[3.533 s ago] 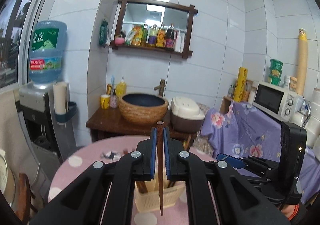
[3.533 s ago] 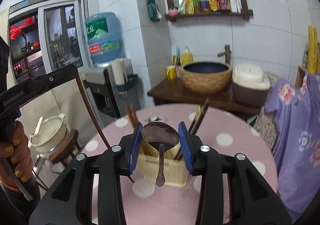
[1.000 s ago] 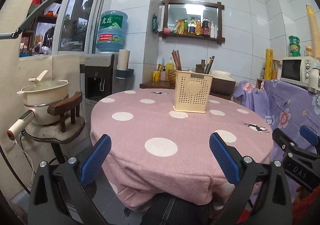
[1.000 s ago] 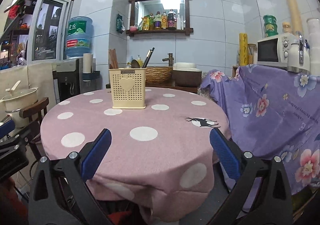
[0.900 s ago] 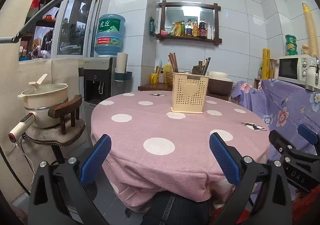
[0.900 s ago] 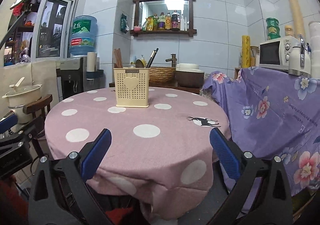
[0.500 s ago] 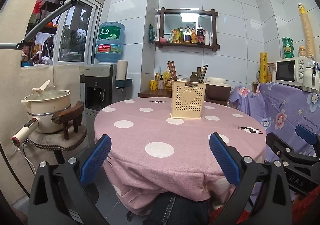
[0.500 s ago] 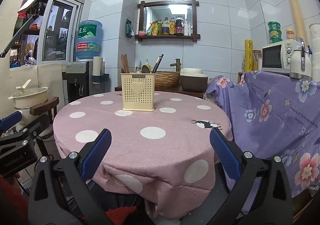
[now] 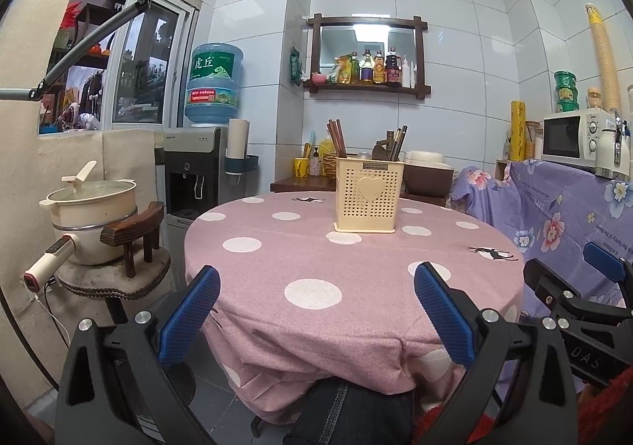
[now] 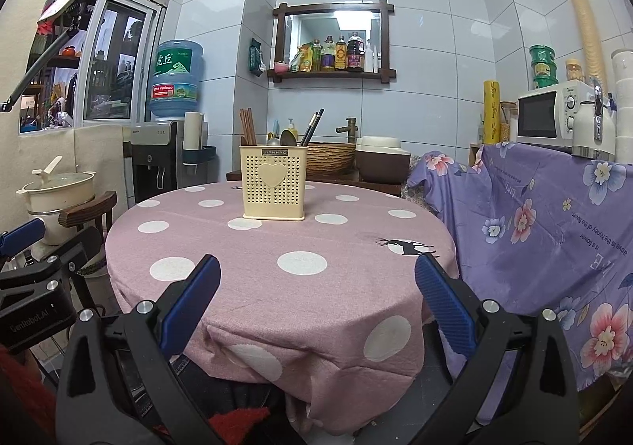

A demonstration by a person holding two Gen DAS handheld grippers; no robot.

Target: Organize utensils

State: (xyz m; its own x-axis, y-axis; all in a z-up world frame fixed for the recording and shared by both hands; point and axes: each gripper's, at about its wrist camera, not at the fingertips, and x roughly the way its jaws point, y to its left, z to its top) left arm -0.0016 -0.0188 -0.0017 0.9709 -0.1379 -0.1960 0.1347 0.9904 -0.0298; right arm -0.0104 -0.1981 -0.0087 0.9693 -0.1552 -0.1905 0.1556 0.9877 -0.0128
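A cream perforated utensil holder (image 9: 369,196) with a heart on its front stands upright on the round pink polka-dot table (image 9: 277,259). Brown chopsticks (image 9: 336,137), a dark spoon and darker sticks (image 9: 397,142) stand in it. It also shows in the right wrist view (image 10: 273,183) with chopsticks (image 10: 247,125) and a spoon (image 10: 289,137). My left gripper (image 9: 316,310) is open and empty, held back off the table's near edge. My right gripper (image 10: 316,302) is open and empty, also back from the near edge.
A water dispenser (image 9: 198,168) with a blue bottle stands at the back left. A pot on a stool (image 9: 93,207) is at the left. A purple floral cloth (image 10: 534,215) covers furniture at the right, with a microwave (image 10: 550,116) on it. A washbasin counter (image 10: 332,158) is behind the table.
Both grippers held utensils shut over the holder 3.5 s ago; now both are open and empty. Over the last second both pulled slightly further back from the table.
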